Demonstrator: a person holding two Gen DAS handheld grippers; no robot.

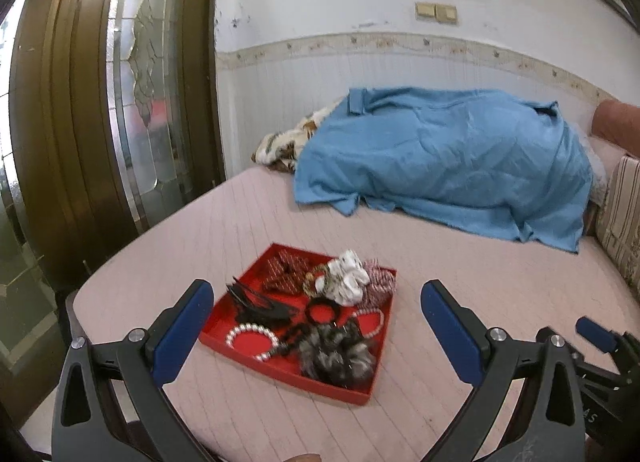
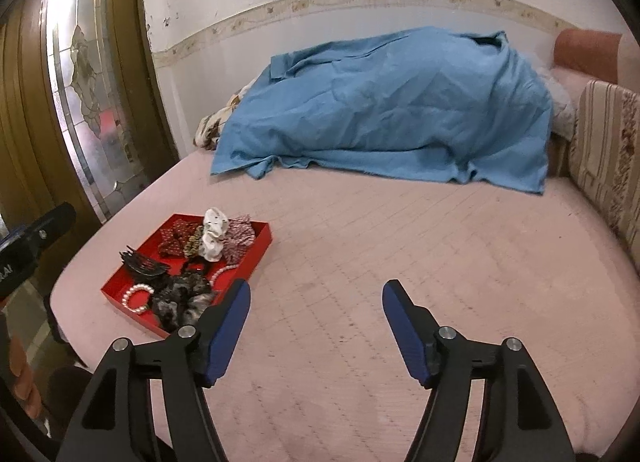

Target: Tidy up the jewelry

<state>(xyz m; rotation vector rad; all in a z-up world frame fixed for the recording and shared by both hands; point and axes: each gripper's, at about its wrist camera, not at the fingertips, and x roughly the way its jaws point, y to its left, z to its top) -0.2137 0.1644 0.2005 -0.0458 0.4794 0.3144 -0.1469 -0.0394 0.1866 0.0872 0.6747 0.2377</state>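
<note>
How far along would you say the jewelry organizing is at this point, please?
Done: every visible piece sits in the red tray, including the pearl bracelet, black hair claw and white scrunchie. In hand: nothing; the left gripper and right gripper are open and empty. Left: possibly sorting the jumbled pile.

Showing partial white lettering on right tool (image 1: 600,342) body at right edge of left wrist view: "AS". Showing partial white lettering on left tool (image 2: 24,250) body in right wrist view: "AI", clipped at frame edge. Nothing else legible.

Quilted cloth bedspread (image 2: 360,262), furry scrunchie (image 1: 338,356).
</note>
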